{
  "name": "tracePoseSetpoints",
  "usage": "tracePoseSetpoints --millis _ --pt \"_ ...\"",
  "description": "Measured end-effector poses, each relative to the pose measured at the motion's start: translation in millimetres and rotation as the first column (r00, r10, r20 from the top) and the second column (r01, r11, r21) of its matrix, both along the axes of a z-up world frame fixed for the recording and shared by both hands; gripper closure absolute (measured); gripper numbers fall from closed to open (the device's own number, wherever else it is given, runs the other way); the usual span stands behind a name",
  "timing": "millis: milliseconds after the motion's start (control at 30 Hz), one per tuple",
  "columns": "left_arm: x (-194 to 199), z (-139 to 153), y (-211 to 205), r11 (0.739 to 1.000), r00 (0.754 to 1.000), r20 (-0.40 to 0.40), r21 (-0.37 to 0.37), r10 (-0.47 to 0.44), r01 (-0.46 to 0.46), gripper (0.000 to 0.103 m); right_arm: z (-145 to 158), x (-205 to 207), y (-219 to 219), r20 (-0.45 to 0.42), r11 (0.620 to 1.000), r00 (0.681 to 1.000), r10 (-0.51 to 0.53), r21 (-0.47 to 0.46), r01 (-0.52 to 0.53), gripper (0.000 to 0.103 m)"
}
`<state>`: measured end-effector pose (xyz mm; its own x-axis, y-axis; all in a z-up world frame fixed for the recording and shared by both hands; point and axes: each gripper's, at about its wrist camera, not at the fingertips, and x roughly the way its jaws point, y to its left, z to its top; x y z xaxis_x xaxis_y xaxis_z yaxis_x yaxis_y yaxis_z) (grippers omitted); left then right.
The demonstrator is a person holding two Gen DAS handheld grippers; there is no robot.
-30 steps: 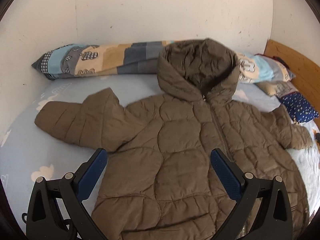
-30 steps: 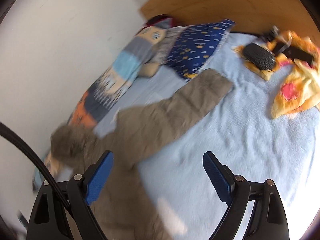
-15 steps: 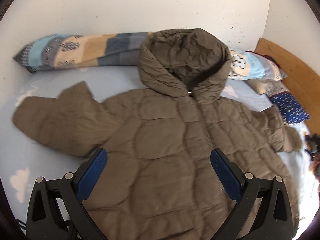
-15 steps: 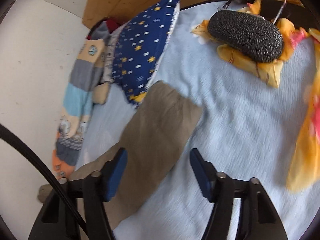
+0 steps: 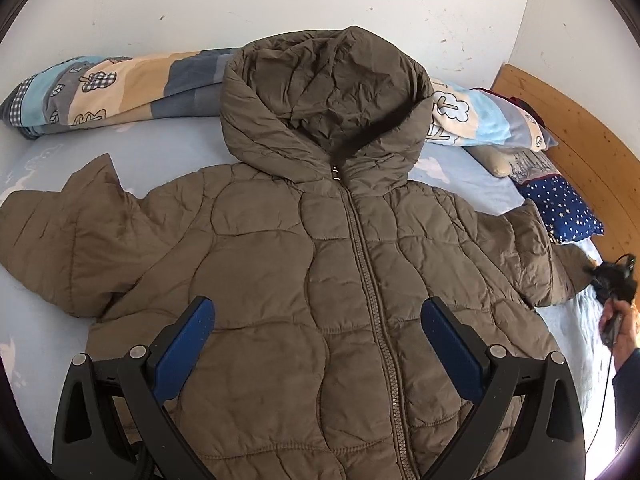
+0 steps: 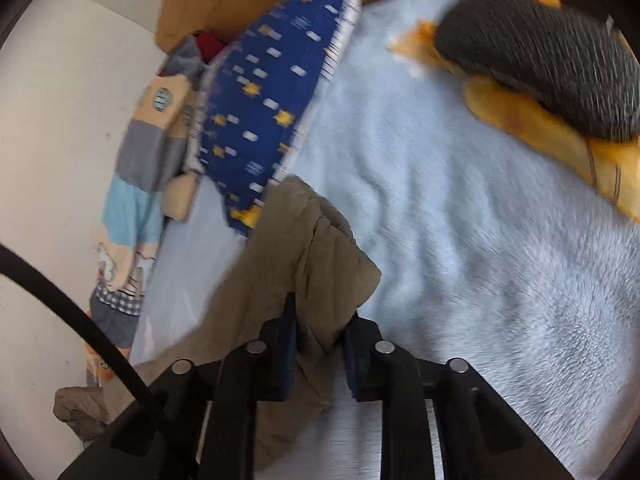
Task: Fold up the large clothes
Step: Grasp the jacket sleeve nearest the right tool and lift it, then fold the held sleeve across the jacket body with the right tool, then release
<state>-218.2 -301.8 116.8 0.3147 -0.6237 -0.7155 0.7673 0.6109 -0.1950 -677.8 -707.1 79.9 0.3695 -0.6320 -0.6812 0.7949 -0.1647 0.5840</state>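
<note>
The right gripper (image 6: 320,332) is closing its fingers on the cuff of the olive-brown quilted hooded jacket (image 5: 320,260). The left gripper (image 5: 316,340) hovers spread above its near hem. The jacket lies zipped, front up, on the light-blue bed (image 6: 460,240).

The jacket (image 5: 304,264) lies on the bed (image 5: 160,148), its hood (image 5: 328,104) seemingly overlapping the rolled quilt (image 5: 120,88) behind.
</note>
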Motion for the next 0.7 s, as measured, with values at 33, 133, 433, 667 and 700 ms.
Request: tracePoseSetpoints --millis 33,133,433,667,700 --pt "1.1 1.6 1.7 1.0 1.0 -0.014 -0.007 0.004 -0.005 0.0 8.7 4.6 1.0 0.0 1.0 1.0 0.009 -0.02 -0.009 0.083" --pt "0.5 6.2 6.1 1.0 1.0 -0.02 -0.024 0.007 -0.008 0.0 52.0 25.4 7.0 -0.004 0.991 0.998 0.059 -0.119 -0.059 0.084" --pt "-2.3 17.0 9.9 1.0 1.0 -0.004 -0.014 0.007 -0.007 0.0 192.7 156.1 75.0 -0.04 0.866 0.94 0.34 -0.377 -0.329 0.084" --pt "13.3 19.6 24.9 0.999 0.998 -0.042 -0.023 0.04 -0.041 0.0 235.2 269.9 141.3 -0.073 0.726 0.834 0.547 -0.454 -0.516 0.084" --pt "14.3 19.6 25.2 0.999 0.998 -0.049 -0.023 0.042 -0.043 0.0 235.0 285.6 147.9 -0.068 0.71 0.814 0.576 -0.453 -0.54 0.084"
